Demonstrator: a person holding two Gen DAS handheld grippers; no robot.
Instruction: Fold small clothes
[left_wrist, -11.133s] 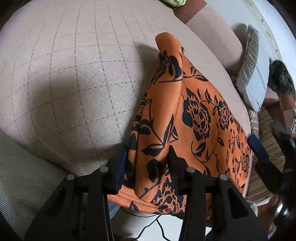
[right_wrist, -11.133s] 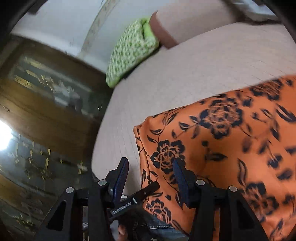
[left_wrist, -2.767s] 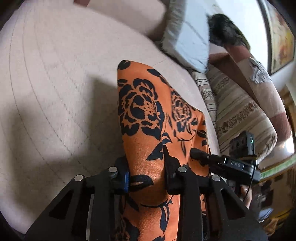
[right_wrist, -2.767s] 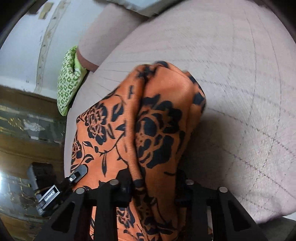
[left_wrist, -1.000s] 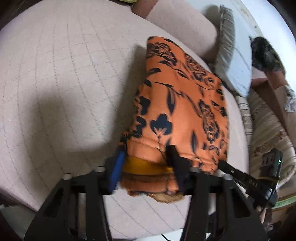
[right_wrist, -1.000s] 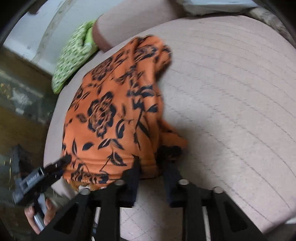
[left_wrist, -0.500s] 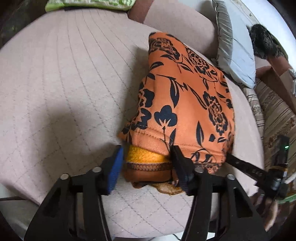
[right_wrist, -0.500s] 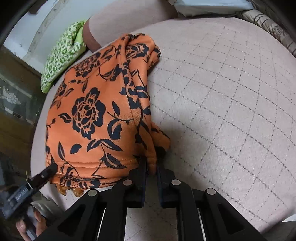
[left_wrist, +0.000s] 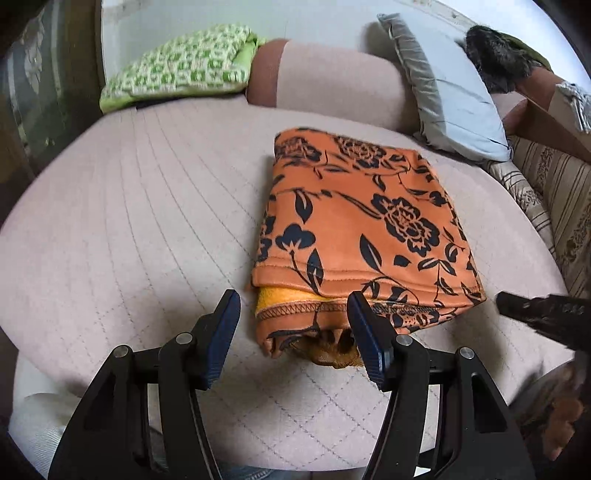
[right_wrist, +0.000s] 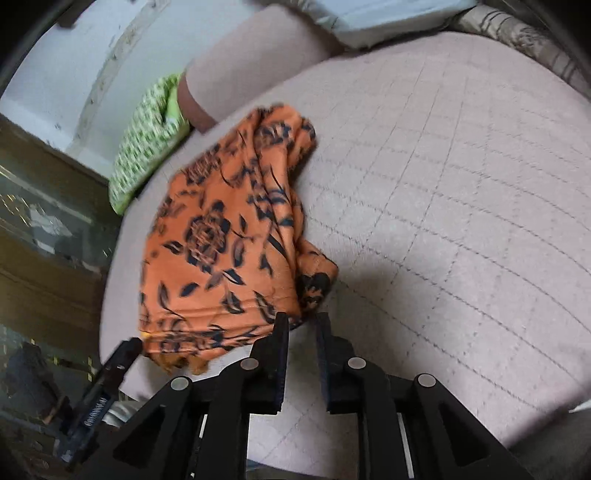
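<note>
Now my left hand-held gripper (left_wrist: 293, 332) stands open at the folded cloth's (left_wrist: 362, 225) near edge, letting it rest on the sofa (left_wrist: 129, 229). My right hand-held gripper (right_wrist: 300, 334) is opening, nothing between its jaws.

A: Free room, left wrist view?
B: Bare quilted seat cushion (left_wrist: 122, 229) from 7 to 11 o'clock of the folded orange garment (left_wrist: 362, 229); open strip along the near edge.
A: Obstacles?
B: Green patterned pillow (left_wrist: 181, 70) at 11 o'clock, backrest (left_wrist: 332, 81) at 12, grey pillow (left_wrist: 447, 92) at 1, striped cushion (left_wrist: 554, 192) at 3.
A: Right wrist view?
B: Wide bare cushion from 1 to 5 o'clock of the garment.
</note>
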